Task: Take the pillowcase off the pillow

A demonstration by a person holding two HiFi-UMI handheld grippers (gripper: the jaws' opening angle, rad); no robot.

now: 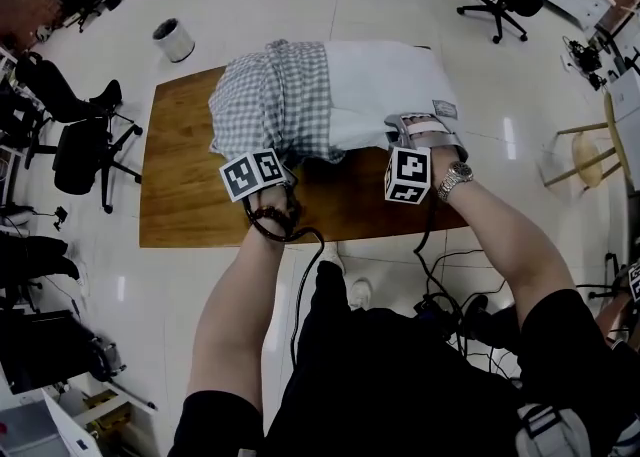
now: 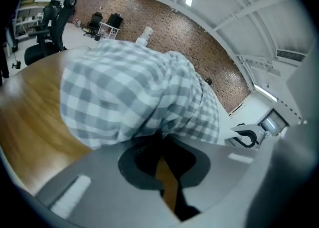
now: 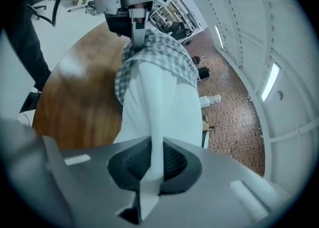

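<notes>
Checked pillowcase point(image 1: 275, 95) bunched on pillow's point(image 1: 385, 85) left half, near edge pinched by left gripper point(image 2: 162, 142); right gripper point(image 3: 152, 159) clamped on bare white end; long axis left-to-right.

You've bare wooden table point(image 1: 180, 165) left of the pillow point(image 1: 390, 90) and along its near edge; office chairs point(image 1: 85, 140) stand close off the table's left side.

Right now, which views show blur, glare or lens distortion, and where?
Head view: sharp but fisheye-curved, lamp glare on the floor. Left gripper view: table smeared as by motion, pillowcase soft. Right gripper view: sharper, pillow bright, room edges bent.
</notes>
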